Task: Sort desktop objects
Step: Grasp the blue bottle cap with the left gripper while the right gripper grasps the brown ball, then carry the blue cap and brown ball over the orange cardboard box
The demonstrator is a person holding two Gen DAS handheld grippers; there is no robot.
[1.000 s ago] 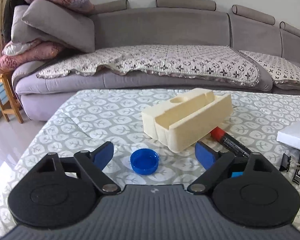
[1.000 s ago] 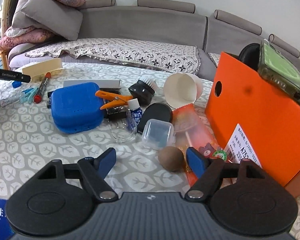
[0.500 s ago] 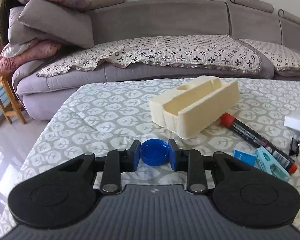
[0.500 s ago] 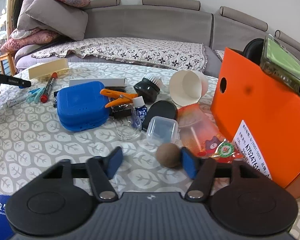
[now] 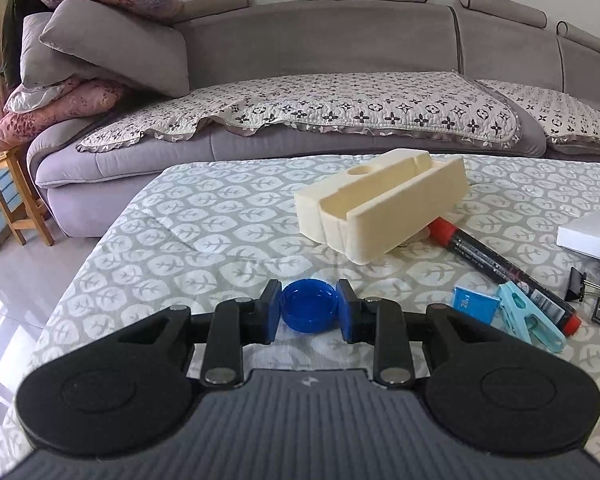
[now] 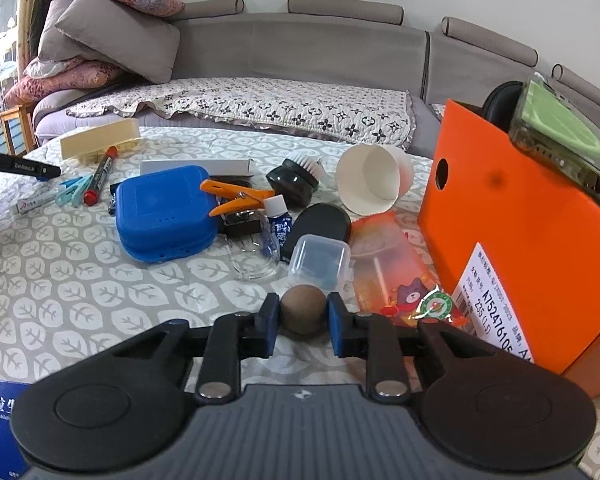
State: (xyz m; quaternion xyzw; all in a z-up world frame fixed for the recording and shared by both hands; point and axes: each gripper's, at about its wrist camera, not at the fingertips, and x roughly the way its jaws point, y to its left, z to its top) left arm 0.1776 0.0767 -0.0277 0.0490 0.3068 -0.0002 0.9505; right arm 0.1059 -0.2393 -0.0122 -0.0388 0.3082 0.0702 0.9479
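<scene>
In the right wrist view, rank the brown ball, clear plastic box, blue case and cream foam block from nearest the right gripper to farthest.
1. brown ball: between the right gripper's pads, gripped.
2. clear plastic box: just beyond the ball, slightly right.
3. blue case: farther back, to the left.
4. cream foam block: far left, near the table's back edge.

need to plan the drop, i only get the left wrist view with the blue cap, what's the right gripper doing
Observer: The right gripper is shut on a brown ball, its jaws having just been closing.
Operator: any bin near it
Observer: An orange box stands just right of the ball, open at the top.
Operator: anything already in it
Observer: A clear phone case and something black and round stick out of the top.
</scene>
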